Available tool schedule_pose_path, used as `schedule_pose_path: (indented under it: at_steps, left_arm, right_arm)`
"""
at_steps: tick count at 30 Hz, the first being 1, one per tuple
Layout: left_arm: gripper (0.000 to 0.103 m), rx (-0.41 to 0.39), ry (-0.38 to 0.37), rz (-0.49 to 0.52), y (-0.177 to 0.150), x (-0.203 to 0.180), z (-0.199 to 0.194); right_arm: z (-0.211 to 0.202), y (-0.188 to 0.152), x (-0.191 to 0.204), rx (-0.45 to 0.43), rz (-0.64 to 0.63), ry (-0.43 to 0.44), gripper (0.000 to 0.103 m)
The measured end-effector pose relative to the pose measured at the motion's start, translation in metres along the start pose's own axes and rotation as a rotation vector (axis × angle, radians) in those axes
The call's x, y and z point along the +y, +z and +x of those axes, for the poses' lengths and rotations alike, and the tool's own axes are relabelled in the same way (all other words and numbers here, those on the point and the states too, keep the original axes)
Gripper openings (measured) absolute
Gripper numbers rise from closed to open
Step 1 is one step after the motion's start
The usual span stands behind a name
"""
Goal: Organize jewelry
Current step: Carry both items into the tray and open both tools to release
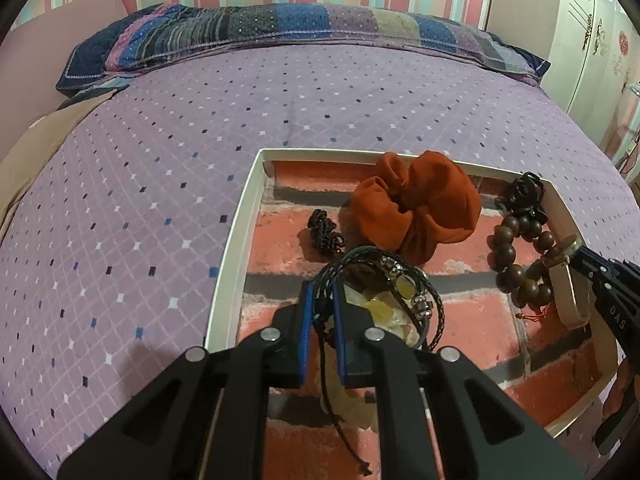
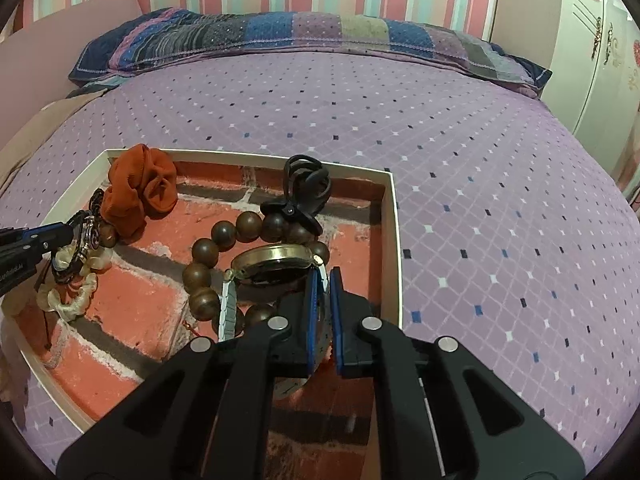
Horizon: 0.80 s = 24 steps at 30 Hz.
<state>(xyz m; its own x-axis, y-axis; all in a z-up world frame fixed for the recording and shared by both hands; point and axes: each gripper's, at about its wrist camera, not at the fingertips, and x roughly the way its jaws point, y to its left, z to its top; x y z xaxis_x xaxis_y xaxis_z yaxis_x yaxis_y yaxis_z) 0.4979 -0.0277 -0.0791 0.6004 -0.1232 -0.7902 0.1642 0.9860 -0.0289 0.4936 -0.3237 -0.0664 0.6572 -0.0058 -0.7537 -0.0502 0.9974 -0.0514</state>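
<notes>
A white-rimmed tray with a red brick-pattern lining lies on the bed; it also shows in the right wrist view. My left gripper is shut on a black braided charm bracelet above a cream scrunchie. My right gripper is shut on the pale strap of a gold wristwatch, over a brown wooden bead bracelet. An orange scrunchie lies at the tray's back.
A small black cord and black hair ties with a clip lie in the tray. The purple checked bedspread surrounds it, with a patchwork pillow at the far end and a white wardrobe to the right.
</notes>
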Motion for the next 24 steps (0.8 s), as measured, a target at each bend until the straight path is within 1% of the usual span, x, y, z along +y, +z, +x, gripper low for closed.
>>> schedule_pose_path:
  at_steps: [9,14,16,20,21,22,23,24]
  left_arm:
    - [0.011,-0.006,0.022,-0.006,0.001,0.002,0.003]
    - [0.012,-0.006,0.018,-0.007,0.0,0.003,0.001]
    - [0.012,0.0,0.007,-0.01,-0.001,0.004,0.0]
    - [0.013,0.004,-0.011,-0.014,-0.004,0.004,-0.006]
    - [0.02,0.005,-0.011,-0.013,-0.005,0.004,-0.008]
    - [0.041,0.007,-0.009,-0.012,-0.005,0.003,-0.009]
    - [0.051,-0.001,0.0,-0.011,-0.006,0.002,-0.012]
    - [0.059,-0.016,0.01,-0.009,-0.007,0.002,-0.016]
  right_arm:
    - [0.003,-0.001,-0.001,0.006,0.001,-0.004,0.008]
    - [0.003,-0.001,-0.001,0.008,0.003,-0.008,0.01]
    - [0.003,-0.001,-0.003,0.009,0.003,-0.013,0.022]
    - [-0.002,-0.003,-0.004,0.019,0.0,-0.007,0.033]
    - [-0.004,-0.003,-0.004,0.021,-0.004,-0.008,0.04]
    - [-0.006,-0.004,-0.003,0.027,-0.009,-0.003,0.049]
    - [-0.008,-0.004,-0.003,0.031,-0.015,0.004,0.052]
    - [-0.01,-0.005,-0.002,0.031,-0.023,0.004,0.055]
